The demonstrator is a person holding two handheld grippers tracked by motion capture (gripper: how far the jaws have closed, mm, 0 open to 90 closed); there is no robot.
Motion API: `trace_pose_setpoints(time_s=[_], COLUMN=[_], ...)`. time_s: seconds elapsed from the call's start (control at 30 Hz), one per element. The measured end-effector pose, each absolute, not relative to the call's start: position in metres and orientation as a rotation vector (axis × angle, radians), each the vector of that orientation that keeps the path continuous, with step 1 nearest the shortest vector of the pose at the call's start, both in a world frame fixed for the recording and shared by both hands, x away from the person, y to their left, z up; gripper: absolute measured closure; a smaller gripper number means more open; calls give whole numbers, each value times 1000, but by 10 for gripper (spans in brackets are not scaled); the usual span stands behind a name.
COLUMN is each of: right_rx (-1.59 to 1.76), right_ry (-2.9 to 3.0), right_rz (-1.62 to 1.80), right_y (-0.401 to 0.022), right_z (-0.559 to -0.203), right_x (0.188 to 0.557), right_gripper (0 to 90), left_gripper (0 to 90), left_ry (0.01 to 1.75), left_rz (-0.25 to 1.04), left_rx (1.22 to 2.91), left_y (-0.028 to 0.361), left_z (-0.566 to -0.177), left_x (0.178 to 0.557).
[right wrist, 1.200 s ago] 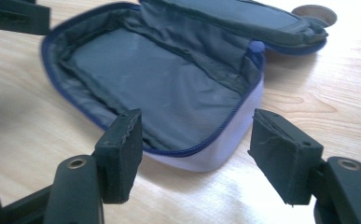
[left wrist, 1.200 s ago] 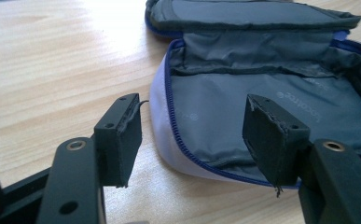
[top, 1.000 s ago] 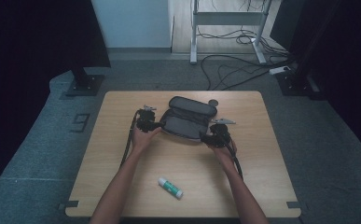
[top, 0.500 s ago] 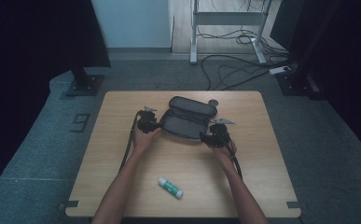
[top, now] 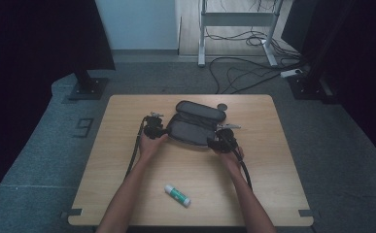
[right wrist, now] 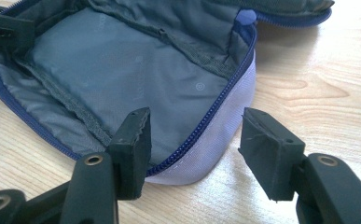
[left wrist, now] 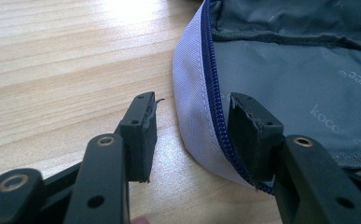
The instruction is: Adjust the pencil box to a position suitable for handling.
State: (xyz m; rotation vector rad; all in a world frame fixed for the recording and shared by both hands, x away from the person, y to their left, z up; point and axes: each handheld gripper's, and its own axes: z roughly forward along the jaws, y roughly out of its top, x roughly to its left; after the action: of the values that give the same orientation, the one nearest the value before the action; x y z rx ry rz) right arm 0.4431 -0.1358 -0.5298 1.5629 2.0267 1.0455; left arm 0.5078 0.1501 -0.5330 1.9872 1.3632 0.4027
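Observation:
An unzipped grey pencil case with a blue zipper lies open in the middle of the wooden table. My left gripper is at the case's left end, open, its jaws straddling the pale rim and zipper. My right gripper is at the case's right front corner, also open, one jaw over the grey lining and the other outside the rim. A white and green glue stick lies on the table near the front edge, between the person's forearms.
A small dark round object sits on the table behind the case. Cables and a metal frame stand on the floor beyond the table. A dark stand base is at the back left.

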Motion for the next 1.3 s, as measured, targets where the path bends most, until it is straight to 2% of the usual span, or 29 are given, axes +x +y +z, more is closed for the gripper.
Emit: trace_pose_setpoints(time_s=[0.23,0.37,0.5,0.53,0.6,0.67,0.93,1.3], right_rx=[1561,1558,1559,1560,1560,1557,1595,1576], right_ry=[2051,2067,2060,2058,2057,2049,1991,1964], right_rz=[1003,993,962,949,944,931,1012,1075], right_y=[-132,-130,-127,-127,-126,-126,-133,-141], right_z=[-533,-534,-535,-534,-534,-534,-533,-524], right_x=[444,445,446,446,446,447,444,437], right_gripper=[463,533,601,633,648,721,865,868], left_gripper=[511,539,606,659,668,692,794,807], left_ry=[1372,1373,1353,1344,1343,1345,1330,1296], left_rz=[391,381,360,352,363,355,393,389], left_rx=[1990,1984,1978,1978,1982,1978,1975,1947], left_y=[150,150,150,149,148,149,149,149], left_z=[-536,-538,-539,-539,-539,-539,-538,-529], left_x=[509,510,510,510,509,509,506,498])
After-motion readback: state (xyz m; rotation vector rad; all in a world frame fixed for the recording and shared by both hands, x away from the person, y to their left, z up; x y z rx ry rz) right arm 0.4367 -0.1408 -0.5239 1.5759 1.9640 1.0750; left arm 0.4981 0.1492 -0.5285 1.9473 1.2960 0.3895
